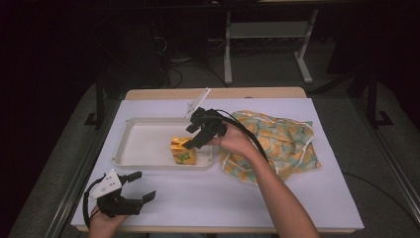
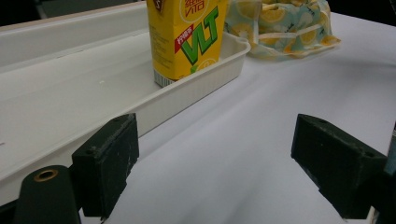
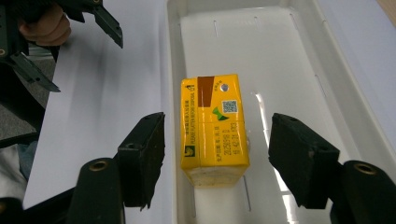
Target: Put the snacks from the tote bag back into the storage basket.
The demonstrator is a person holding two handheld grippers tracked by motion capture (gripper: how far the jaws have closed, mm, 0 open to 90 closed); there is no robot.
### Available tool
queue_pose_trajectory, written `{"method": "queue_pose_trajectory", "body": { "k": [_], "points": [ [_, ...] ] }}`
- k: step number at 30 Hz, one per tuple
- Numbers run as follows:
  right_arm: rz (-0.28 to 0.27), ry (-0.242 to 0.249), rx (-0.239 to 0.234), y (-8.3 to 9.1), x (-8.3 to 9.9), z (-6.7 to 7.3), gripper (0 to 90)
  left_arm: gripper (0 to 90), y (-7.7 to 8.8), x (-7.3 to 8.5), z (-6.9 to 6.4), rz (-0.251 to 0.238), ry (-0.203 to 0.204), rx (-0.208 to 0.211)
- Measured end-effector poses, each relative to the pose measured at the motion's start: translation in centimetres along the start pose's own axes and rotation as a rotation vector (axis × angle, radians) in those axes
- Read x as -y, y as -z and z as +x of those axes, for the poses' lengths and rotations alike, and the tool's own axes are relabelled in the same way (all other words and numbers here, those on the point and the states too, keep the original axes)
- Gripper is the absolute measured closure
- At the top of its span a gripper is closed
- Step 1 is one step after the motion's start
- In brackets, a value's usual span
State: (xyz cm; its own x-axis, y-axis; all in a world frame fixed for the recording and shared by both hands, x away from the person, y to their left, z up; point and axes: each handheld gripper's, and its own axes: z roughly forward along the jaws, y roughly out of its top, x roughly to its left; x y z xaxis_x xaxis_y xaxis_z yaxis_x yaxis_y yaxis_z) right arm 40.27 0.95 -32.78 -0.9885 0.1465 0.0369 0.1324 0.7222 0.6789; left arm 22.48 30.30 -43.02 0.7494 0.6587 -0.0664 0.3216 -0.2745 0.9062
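Note:
A yellow drink carton [image 1: 183, 152] stands upright in the near right corner of a white tray [image 1: 143, 141]. My right gripper [image 1: 188, 139] hovers just above it, held by a hand reaching in from the right. In the right gripper view the carton [image 3: 215, 130] lies between the jaws of the right gripper [image 3: 217, 154], which stands open with a gap on each side. My left gripper [image 1: 144, 185] rests open near the table's front left edge with nothing in it. In the left gripper view this gripper [image 2: 215, 163] faces the carton [image 2: 187, 37] and the tray [image 2: 70, 79].
A crumpled cloth bag [image 1: 277, 144] with a lemon print lies right of the tray, also in the left gripper view [image 2: 280, 23]. A white sheet [image 1: 223, 193] covers the table. The floor and desk legs [image 1: 228, 54] lie beyond the far edge.

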Motion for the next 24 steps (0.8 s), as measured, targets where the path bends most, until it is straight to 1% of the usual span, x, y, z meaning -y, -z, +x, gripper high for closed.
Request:
{"method": "queue_pose_trajectory", "body": {
  "k": [3,4,8,15,24],
  "points": [
    [-0.006,-0.003,0.012,0.5,0.2,0.0,34.6,14.8,0.0,0.0,0.0,-0.002,-0.002,-0.003],
    [-0.006,0.001,0.023,0.6,0.2,0.0,34.2,14.8,0.0,0.0,0.0,-0.002,-0.003,-0.002],
    [-0.007,-0.015,0.038,1.1,0.6,0.0,33.9,14.8,0.0,0.0,0.0,-0.005,0.001,-0.004],
    [-0.027,-0.037,0.051,2.2,1.3,-0.2,33.4,14.9,0.0,0.0,0.0,-0.001,0.002,-0.003],
    [-0.025,-0.056,0.069,3.2,2.4,-0.4,33.9,14.8,0.0,0.0,0.0,0.002,0.000,-0.004]
  ]
}}
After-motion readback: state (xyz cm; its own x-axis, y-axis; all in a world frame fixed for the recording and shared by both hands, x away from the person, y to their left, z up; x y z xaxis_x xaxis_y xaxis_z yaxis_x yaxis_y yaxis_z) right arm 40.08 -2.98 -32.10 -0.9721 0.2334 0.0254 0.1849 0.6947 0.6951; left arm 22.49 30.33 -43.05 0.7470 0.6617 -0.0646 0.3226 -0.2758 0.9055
